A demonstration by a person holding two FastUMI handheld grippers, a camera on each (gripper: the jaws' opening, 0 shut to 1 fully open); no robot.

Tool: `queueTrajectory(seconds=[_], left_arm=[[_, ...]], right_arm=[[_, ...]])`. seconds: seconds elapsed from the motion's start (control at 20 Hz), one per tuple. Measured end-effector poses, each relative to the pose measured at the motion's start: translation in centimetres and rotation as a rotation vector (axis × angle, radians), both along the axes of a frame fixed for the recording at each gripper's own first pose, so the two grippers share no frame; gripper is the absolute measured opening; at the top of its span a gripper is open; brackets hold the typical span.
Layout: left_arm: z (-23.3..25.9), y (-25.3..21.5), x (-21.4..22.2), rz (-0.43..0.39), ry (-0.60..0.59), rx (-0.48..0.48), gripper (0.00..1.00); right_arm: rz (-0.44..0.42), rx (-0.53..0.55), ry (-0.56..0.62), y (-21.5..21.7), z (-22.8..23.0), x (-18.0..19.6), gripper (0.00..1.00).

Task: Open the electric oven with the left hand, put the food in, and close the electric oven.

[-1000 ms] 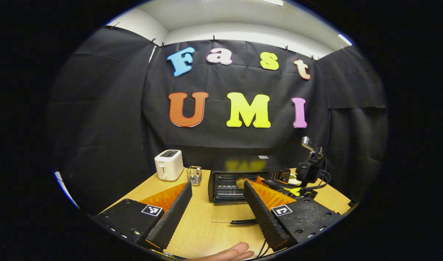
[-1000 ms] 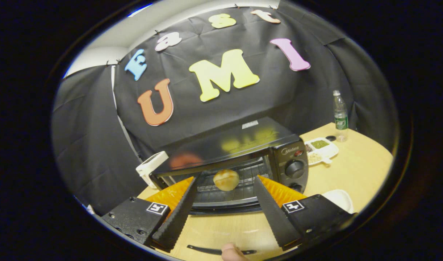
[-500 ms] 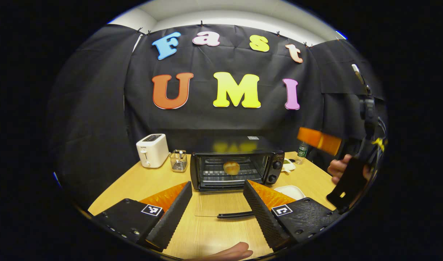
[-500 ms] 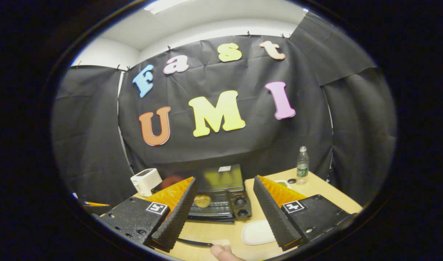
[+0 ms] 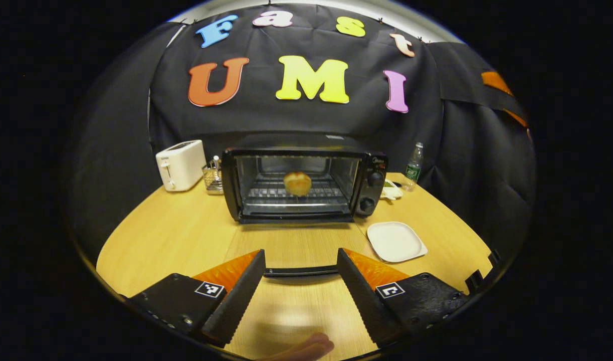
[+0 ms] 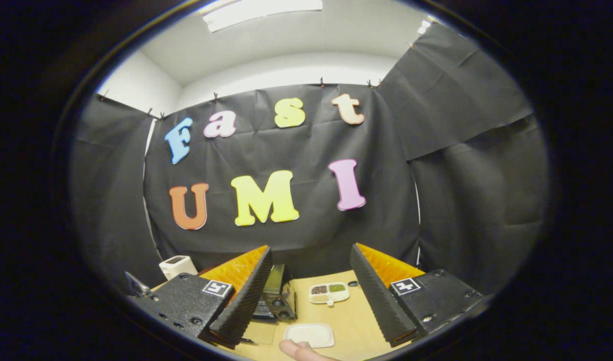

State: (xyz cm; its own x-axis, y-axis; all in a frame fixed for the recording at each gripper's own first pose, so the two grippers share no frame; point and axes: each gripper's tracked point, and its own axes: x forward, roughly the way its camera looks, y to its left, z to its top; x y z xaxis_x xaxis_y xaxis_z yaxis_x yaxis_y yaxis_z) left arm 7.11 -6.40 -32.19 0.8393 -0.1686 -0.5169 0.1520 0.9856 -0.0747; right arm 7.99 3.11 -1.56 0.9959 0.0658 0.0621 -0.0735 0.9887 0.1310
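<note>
One bun (image 5: 297, 183) sits on the rack inside your open electric oven (image 5: 301, 183) at the far side of the counter (image 5: 176, 235). Your left gripper (image 5: 300, 281) hovers near the door handle (image 5: 301, 272), jaws released and empty. In the right gripper view, your right gripper (image 6: 309, 293) is raised, jaws released, the white plate (image 6: 310, 335) below.

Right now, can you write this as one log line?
oven: open | bun: on rack | left hand-held gripper: open, near door handle | right hand-held gripper: open, empty

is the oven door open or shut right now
Open: the black electric oven's glass door lies flat on the wooden table, round bread roll on the rack.
</note>
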Motion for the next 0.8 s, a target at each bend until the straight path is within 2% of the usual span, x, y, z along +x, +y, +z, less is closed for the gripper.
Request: queueTrajectory(seconds=[0.3, 0.4, 0.45, 0.6, 0.65, 0.8], left_arm=[[-4.5, -2.2, -0.1, -0.022, 0.11, 0.02, 0.94], [-5.8, -2.1, 0.0, -0.011, 0.147, 0.022, 0.94], [-6.2, -1.8, 0.3, -0.003, 0.158, 0.023, 0.94], [-6.8, -1.6, 1.1, -0.004, 0.163, 0.027, 0.94], [-7.1, -1.7, 1.2, -0.011, 0.17, 0.03, 0.94], [-8.4, -1.5, 1.2, -0.009, 0.222, 0.048, 0.94]], right_arm=[[-0.034, -0.126, -0.053, -2.7, 2.2, -3.1, 0.94], [-0.023, -0.115, -0.052, -2.8, 2.0, -4.0, 0.94], [-0.019, -0.108, -0.049, -2.9, 1.8, -4.2, 1.0], [-0.012, -0.084, -0.037, -3.0, 1.4, -4.4, 1.0], [-0.012, -0.083, -0.034, -3.1, 1.4, -4.4, 0.94], [-0.013, -0.08, -0.04, -3.4, 1.6, -4.4, 0.94]])
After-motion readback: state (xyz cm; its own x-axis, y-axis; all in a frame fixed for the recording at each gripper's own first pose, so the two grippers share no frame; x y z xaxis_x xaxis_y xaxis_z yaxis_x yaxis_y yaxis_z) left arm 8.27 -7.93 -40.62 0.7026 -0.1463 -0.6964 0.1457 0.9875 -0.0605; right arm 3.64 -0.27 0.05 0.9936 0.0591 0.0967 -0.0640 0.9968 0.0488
